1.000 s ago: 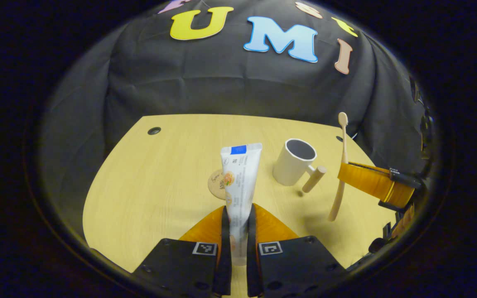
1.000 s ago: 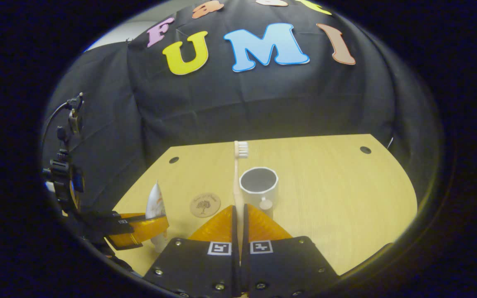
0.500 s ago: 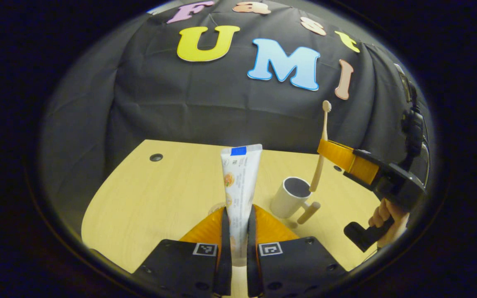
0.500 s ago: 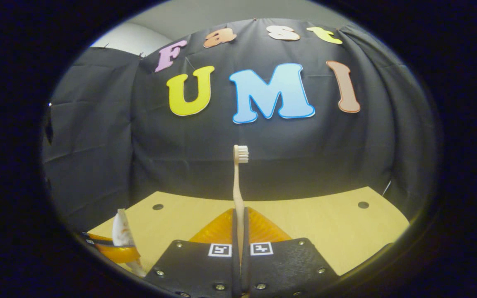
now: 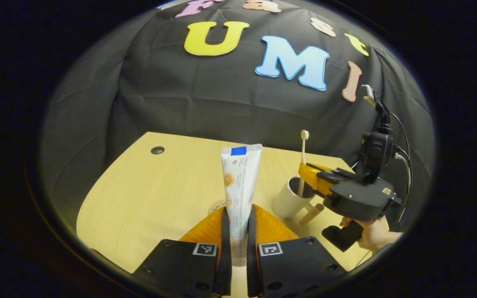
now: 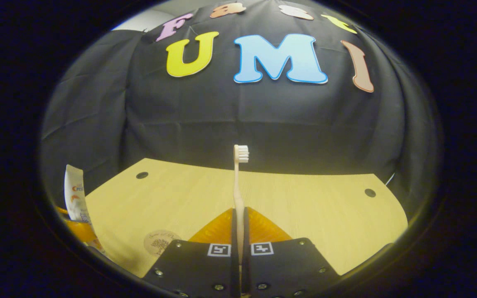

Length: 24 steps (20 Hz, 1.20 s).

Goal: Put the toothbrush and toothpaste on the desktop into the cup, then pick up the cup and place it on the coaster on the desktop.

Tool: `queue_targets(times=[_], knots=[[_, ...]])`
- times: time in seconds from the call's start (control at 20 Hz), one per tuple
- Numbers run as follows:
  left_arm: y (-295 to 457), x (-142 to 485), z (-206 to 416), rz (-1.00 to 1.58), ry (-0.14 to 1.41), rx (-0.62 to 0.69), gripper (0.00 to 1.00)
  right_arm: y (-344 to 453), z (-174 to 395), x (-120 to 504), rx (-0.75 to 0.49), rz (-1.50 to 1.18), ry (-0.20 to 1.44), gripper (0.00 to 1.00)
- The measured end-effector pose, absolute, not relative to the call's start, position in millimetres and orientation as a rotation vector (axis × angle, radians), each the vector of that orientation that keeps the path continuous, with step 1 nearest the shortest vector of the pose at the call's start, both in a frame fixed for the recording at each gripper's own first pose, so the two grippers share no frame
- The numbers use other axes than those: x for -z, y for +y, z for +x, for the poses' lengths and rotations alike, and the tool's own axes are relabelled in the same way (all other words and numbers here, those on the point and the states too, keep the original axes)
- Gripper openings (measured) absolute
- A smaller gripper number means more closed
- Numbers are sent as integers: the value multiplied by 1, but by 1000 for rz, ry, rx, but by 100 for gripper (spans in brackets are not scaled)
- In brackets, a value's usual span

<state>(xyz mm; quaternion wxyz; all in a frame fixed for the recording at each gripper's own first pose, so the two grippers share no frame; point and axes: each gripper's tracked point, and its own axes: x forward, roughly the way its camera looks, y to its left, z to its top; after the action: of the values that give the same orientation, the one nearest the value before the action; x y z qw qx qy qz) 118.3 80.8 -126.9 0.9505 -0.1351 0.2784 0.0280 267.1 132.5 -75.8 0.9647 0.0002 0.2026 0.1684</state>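
Toothbrush end inside cup rim

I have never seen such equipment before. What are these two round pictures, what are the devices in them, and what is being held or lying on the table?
There is no robot here. A person holds one hand-held gripper, a two-finger clamp with a camera riding on it, in each hand. Each round picture comes from one of those cameras and looks forward along its own two fingers.

In the left gripper view, the left hand-held gripper is shut on a toothpaste tube, held upright. Farther right you see the right hand-held gripper, with the person's hand on its grip. It holds a toothbrush, whose lower end is inside the white cup.

In the right gripper view, the same toothbrush stands between that gripper's fingers.

On the wooden table lies a round coaster.
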Motion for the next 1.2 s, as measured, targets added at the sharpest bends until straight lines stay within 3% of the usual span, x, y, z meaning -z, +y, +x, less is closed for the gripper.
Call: queue_targets(times=[0.2, 0.3, 0.35, 0.4, 0.45, 0.5, 0.85, 1.2], knots=[[72, 128, 128, -272, 572, -44, 22, 131, 258, 85, -358, -2, 459, 14], [68, 129, 134, -275, 572, -41, 22, 128, 255, 84, -366, -13, 470, 32], [66, 128, 138, -275, 569, -38, 22, 126, 250, 82, -376, -17, 474, 27], [63, 128, 141, -274, 561, -34, 22, 123, 246, 79, -385, -24, 468, 60], [59, 127, 146, -276, 550, -26, 22, 114, 243, 70, -373, -40, 447, 79], [55, 124, 153, -276, 532, -16, 22, 105, 241, 61, -362, -44, 428, 84], [16, 95, 203, -337, 361, 83, 22, 39, 207, 8, -265, 50, 358, 86], [-27, 62, 255, -375, 163, 147, 20, -27, 155, 15, -150, 106, 421, 86]])
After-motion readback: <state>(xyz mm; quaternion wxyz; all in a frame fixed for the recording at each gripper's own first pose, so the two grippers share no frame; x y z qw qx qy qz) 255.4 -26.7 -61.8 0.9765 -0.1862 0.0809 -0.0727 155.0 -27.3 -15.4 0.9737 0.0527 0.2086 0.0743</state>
